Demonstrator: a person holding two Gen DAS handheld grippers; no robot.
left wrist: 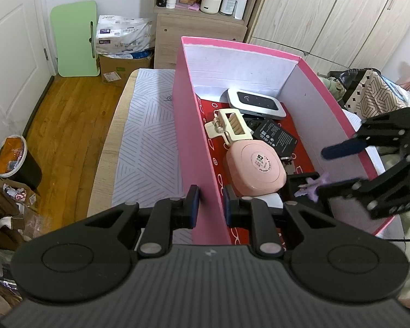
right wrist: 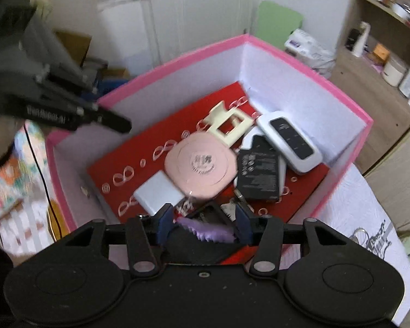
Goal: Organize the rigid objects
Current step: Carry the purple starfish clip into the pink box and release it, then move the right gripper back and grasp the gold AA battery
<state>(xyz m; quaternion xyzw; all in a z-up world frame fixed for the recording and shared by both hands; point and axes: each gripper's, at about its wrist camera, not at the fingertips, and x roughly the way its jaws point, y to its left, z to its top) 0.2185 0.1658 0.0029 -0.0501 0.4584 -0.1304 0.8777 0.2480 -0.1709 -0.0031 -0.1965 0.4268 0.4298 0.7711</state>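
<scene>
A pink box (left wrist: pixel 232 45) with white inner walls and a red floor holds a pink round case (left wrist: pixel 255 168), a cream claw clip (left wrist: pixel 232 125), a white and black router (left wrist: pixel 255 104), a black battery (left wrist: pixel 277 136) and a white block (right wrist: pixel 158 191). My left gripper (left wrist: pixel 211 207) is shut on the box's left wall, one pad on each side. My right gripper (right wrist: pixel 203 224) reaches over the box's (right wrist: pixel 300 63) near corner, open. A purple hair clip (right wrist: pixel 205 232) lies between its fingers, near the lower one in the left wrist view, clear of the upper.
The box stands on a striped grey mat (left wrist: pixel 147 136) over a wooden surface. A patterned bag (left wrist: pixel 374 95) lies to the right of the box. A bin (left wrist: pixel 13 158) and litter sit on the wooden floor at left. A shelf unit (left wrist: pixel 202 13) and wardrobes stand behind.
</scene>
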